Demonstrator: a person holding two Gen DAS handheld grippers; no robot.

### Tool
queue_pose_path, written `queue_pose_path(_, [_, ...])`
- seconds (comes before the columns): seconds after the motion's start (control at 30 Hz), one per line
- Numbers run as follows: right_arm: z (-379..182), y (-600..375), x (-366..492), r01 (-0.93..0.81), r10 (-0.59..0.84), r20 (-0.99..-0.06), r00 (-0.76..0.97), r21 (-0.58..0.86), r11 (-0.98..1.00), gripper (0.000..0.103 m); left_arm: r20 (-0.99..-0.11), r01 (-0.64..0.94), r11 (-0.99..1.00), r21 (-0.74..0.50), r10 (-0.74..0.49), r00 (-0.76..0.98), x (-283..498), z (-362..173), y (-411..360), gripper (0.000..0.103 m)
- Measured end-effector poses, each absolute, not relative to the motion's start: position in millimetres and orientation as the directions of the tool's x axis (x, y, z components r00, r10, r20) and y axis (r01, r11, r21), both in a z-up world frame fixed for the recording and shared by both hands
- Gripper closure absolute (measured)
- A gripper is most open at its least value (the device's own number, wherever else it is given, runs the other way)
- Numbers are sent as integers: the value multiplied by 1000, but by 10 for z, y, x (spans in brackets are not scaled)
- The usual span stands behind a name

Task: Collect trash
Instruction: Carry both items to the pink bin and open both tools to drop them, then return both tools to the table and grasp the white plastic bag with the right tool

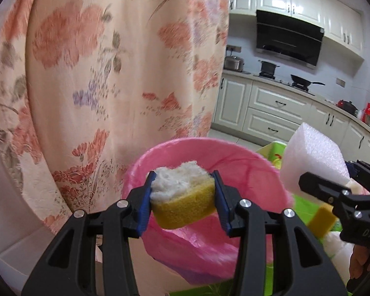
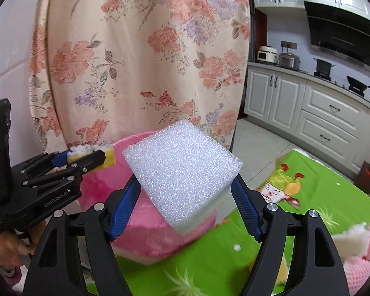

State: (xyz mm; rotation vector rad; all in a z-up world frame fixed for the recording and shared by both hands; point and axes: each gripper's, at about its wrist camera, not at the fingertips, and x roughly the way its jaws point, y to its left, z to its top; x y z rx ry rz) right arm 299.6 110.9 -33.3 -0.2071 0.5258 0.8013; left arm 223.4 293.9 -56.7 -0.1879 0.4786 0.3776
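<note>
Floral curtain (image 2: 140, 56) hangs close behind. White cabinets (image 2: 315, 113), black range hood (image 2: 342, 34). Pots (image 1: 267, 67) and a pan (image 1: 302, 81) on the stove.

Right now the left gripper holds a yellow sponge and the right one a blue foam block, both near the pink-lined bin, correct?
Not quite: the foam block in the right gripper is white, as the right wrist view shows. The left gripper does hold the yellow sponge, near the pink-lined bin.

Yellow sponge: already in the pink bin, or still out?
Out. The yellow sponge sits clamped in the left gripper, held above the open mouth of the pink-lined bin.
</note>
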Motion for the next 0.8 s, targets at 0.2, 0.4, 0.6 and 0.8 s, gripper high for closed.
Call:
queue_pose_path(0.2, [-391,1291,3166,-746,643,-531,552,30,665,32,-495,-402,912,-81,313,810,2405,-630,3106,58])
queue_pose_path(0.4, [-432,1403,3283,-754,656,-537,531,54,654,29,-515,-404,911,-84,307,800,2491,-714,3157,56])
queue_pose_path(0.6, [-442,1357,3315,-747,660,-530,533,71,661,22,-518,-412,904,-114,300,801,2506,-759,3238,47])
queue_pose_path(0.8, [-319,1103,3192,-720,657,-489,574,81,689,22,-506,-416,906,-78,323,800,2443,-715,3141,32])
